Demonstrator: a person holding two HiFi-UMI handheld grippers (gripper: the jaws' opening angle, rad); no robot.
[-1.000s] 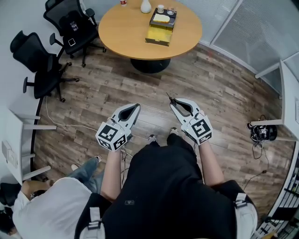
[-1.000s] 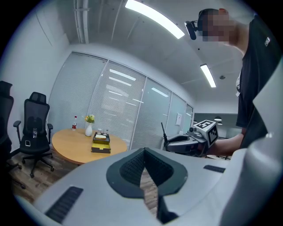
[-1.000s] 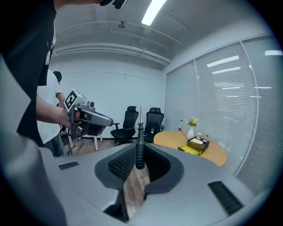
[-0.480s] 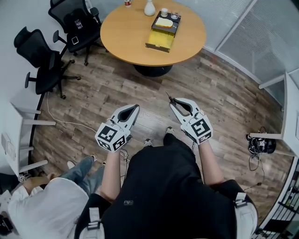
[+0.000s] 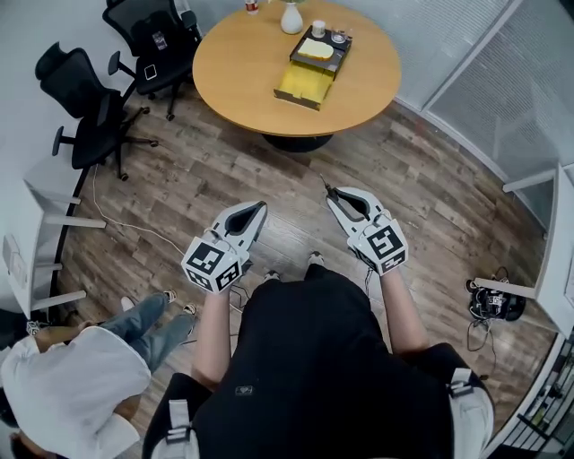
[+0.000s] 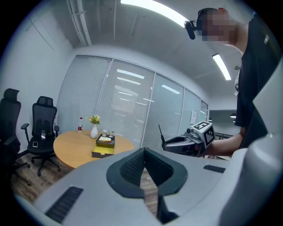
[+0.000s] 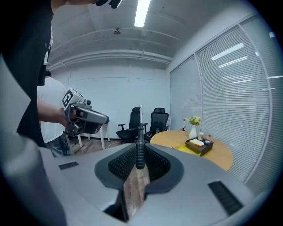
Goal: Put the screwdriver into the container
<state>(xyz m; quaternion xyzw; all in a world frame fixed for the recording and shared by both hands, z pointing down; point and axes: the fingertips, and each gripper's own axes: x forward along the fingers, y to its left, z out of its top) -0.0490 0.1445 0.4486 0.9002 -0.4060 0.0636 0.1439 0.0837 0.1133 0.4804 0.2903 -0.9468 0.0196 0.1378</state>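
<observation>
My right gripper (image 5: 334, 194) is shut on a dark-handled screwdriver (image 7: 140, 132), held in the air above the wooden floor. The handle is pinched between the pads and the thin shaft sticks out past the fingertips (image 5: 325, 184). My left gripper (image 5: 256, 209) hangs level beside it, shut with nothing in it; its pads meet (image 6: 143, 152). The container (image 5: 312, 65), a black tray with a yellow inside, lies on the round table (image 5: 251, 81) well ahead of both grippers. It also shows in the left gripper view (image 6: 104, 146) and in the right gripper view (image 7: 199, 145).
Two black office chairs (image 5: 90, 103) stand left of the table. A white vase (image 5: 291, 18) and small cups sit behind the container. Another person (image 5: 67, 376) stands at my lower left. A cable bundle (image 5: 489, 303) lies on the floor at right, near glass partitions.
The whole view has slid a little as I step; my feet and the table shifted in frame. The person at lower left has moved further left. Both grippers keep their pose and grip.
</observation>
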